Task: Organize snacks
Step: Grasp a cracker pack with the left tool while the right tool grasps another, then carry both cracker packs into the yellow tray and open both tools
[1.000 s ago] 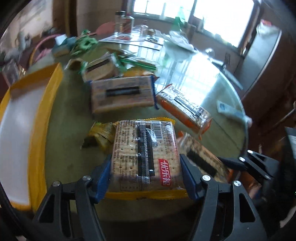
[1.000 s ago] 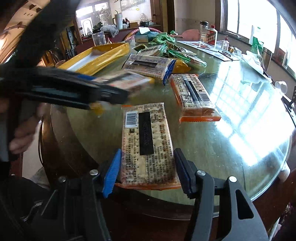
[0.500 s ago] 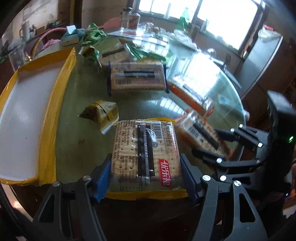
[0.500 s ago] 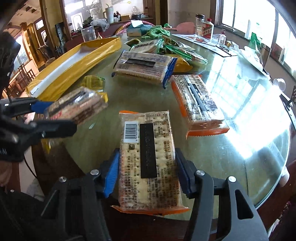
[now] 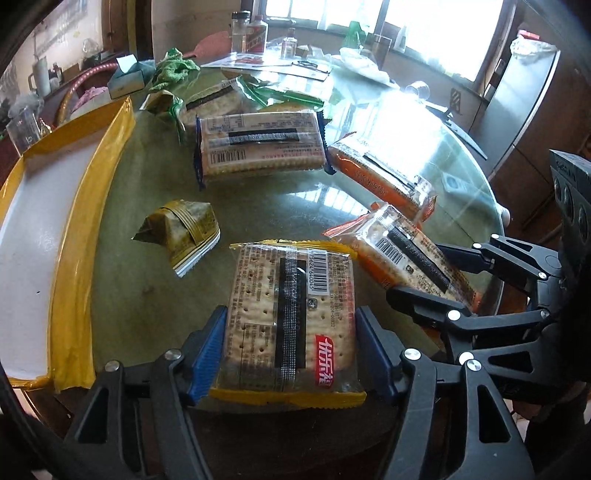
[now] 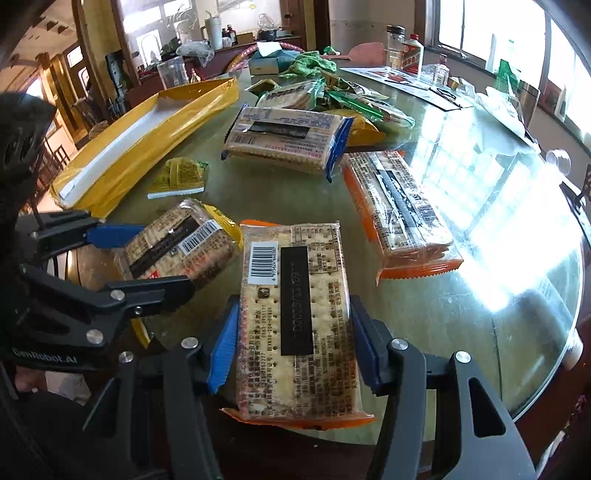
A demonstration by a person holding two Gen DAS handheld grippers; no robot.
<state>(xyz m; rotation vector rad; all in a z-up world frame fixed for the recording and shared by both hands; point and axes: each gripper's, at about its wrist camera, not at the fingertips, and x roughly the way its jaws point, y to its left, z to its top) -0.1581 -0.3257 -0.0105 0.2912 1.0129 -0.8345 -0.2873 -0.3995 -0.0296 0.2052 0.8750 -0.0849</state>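
left gripper [image 5: 291, 354] jaws clamp a yellow-edged cracker pack [image 5: 291, 317] (clear wrap); right gripper [image 6: 295, 347] jaws clamp an orange-edged pack [image 6: 295, 325].

yellow tray [image 5: 70, 258] cut off at left edge (far bottles [image 5: 248, 31] blurred)

Five cracker packs can be counted for certain on the worktop [image 6: 461, 332]: one yellow-edged pack [image 5: 291, 325], three orange-edged ones, namely the lower-centre pack [image 6: 295, 332], the pack at right of centre [image 6: 399, 210] and, in the left wrist view, the mid-right pack [image 5: 406, 258], and one blue-edged pack [image 6: 284, 136] above centre. One small green-gold pouch [image 6: 177, 177] lies left of centre. One yellow tray [image 6: 147, 136] sits at upper left. The heap of green wrappers [image 6: 351, 99] near the top is too jumbled to count. Two bottles [image 6: 402, 51] stand at upper right.
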